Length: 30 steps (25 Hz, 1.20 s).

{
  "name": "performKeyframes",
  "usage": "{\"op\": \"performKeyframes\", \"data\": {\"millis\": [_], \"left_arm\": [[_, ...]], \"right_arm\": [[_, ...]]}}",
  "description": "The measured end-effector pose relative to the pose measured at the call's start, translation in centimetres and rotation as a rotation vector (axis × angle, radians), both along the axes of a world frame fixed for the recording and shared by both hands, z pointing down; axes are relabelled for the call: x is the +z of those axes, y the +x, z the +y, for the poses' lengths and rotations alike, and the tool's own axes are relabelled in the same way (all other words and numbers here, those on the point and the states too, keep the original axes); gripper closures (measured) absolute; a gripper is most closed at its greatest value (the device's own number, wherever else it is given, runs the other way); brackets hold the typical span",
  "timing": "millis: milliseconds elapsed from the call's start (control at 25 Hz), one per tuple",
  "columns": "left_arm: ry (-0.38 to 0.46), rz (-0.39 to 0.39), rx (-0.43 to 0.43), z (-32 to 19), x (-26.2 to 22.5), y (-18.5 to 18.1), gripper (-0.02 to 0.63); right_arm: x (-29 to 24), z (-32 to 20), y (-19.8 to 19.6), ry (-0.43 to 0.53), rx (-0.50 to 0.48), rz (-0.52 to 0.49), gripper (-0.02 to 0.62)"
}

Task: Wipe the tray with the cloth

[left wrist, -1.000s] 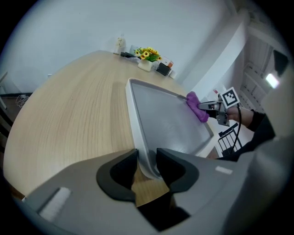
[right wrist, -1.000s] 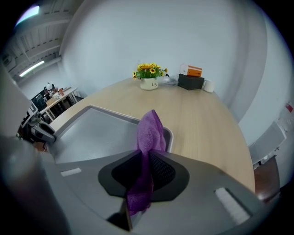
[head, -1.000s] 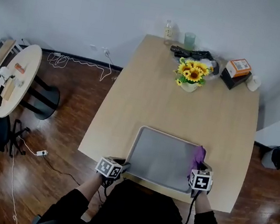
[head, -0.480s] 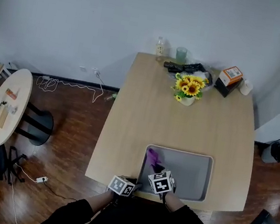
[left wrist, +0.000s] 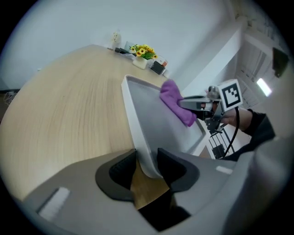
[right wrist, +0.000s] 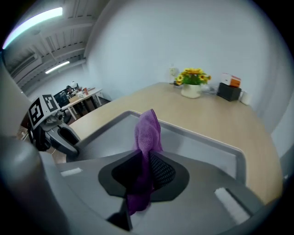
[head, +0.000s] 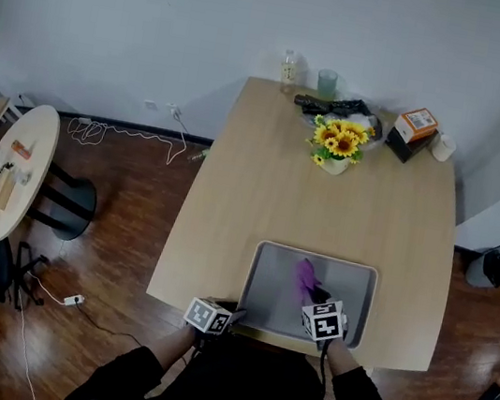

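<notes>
Soft, light and floppy, the purple terry cloth [right wrist: 148, 133] is pinched by a bunched fold in the closed jaws of the right gripper [right wrist: 144, 174], its free end over the middle of the shallow grey rectangular tray [head: 354, 288]. That tray, near the front edge of the pale wooden table [head: 272, 179], looks stiff, light and apt to slide. The left gripper [left wrist: 147, 167] clamps its raised near-left rim, a sound hold.

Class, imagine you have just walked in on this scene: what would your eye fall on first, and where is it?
The purple cloth stands out most, pinched in the right hand-held gripper over the middle of the grey tray at the near edge of the table. The left hand-held gripper clamps the tray's near left corner. Yellow sunflowers brighten the table's far end.
</notes>
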<state>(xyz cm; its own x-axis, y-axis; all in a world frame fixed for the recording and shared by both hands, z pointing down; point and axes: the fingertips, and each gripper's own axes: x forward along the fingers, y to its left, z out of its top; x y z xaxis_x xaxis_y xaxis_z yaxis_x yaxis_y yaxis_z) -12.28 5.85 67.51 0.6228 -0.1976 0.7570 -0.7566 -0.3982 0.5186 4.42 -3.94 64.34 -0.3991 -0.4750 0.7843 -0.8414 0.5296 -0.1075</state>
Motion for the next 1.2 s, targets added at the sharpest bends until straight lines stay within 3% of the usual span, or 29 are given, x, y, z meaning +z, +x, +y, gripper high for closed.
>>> {"op": "performKeyframes", "data": {"millis": [200,280,360,520,920,1040,1200], "left_arm": [[0.019,0.005,-0.026,-0.6,-0.7,-0.2,0.476],[0.018,-0.006,-0.039,-1.0,-0.3,-0.4,0.476],[0.011,-0.011,-0.049,-1.1,0.2,-0.2,0.476],[-0.008,-0.013,-0.062,-0.1,0.4,0.0,0.477],[-0.031,-0.005,0.007,0.1,0.2,0.0,0.477],[-0.026,0.004,0.019,0.1,0.2,-0.4,0.477],[-0.024,0.004,0.018,0.1,0.4,-0.6,0.477]], "right_arm": [[-0.3,1.4,14.5,-0.009,0.196,0.075,0.545],[-0.7,1.5,17.8,-0.002,0.251,0.064,0.545],[-0.8,1.9,18.4,-0.001,0.270,0.033,0.545],[0.1,2.9,13.1,-0.009,0.203,0.036,0.545],[-0.1,3.1,-13.7,0.004,-0.164,-0.097,0.545],[-0.2,3.8,-17.4,0.010,-0.208,-0.101,0.545],[-0.2,3.7,-17.9,0.022,-0.233,-0.091,0.546]]}}
